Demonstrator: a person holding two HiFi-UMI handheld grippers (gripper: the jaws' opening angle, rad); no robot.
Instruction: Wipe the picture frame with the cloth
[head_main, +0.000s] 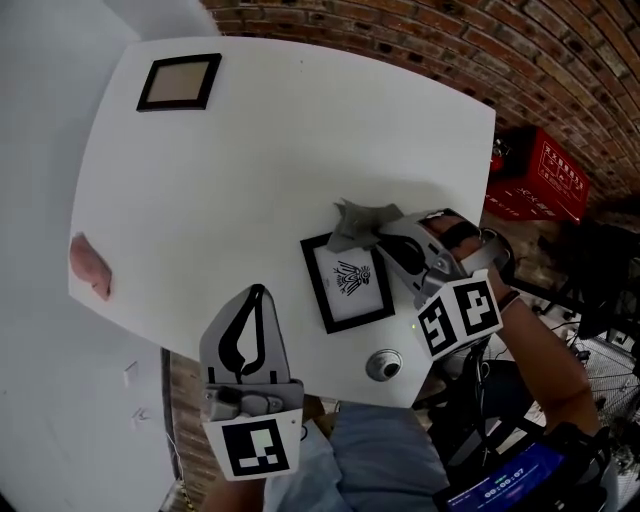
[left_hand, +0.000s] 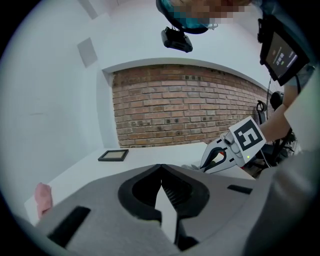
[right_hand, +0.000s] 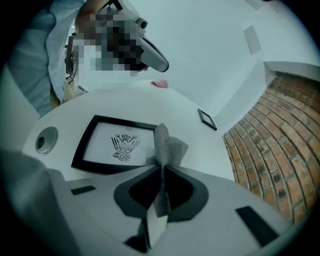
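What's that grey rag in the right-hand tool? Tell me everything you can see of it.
The cloth is a grey rag, crumpled into folds. The right gripper has its jaws shut on it, a tuft sticking out past the tips. It sits at one corner of the black picture frame on the white table; contact is unclear.

The cloth (head_main: 362, 222) is grey, the picture frame (head_main: 347, 281) black (white within).

The cloth (head_main: 358, 220) hides the 1 o'clock corner of the frame (head_main: 348, 281). The right gripper (head_main: 385, 234) covers the cloth's 4 o'clock side. The pink thing (head_main: 90, 266) at the 9 o'clock edge of the table (head_main: 250, 150) is too blurred to name.
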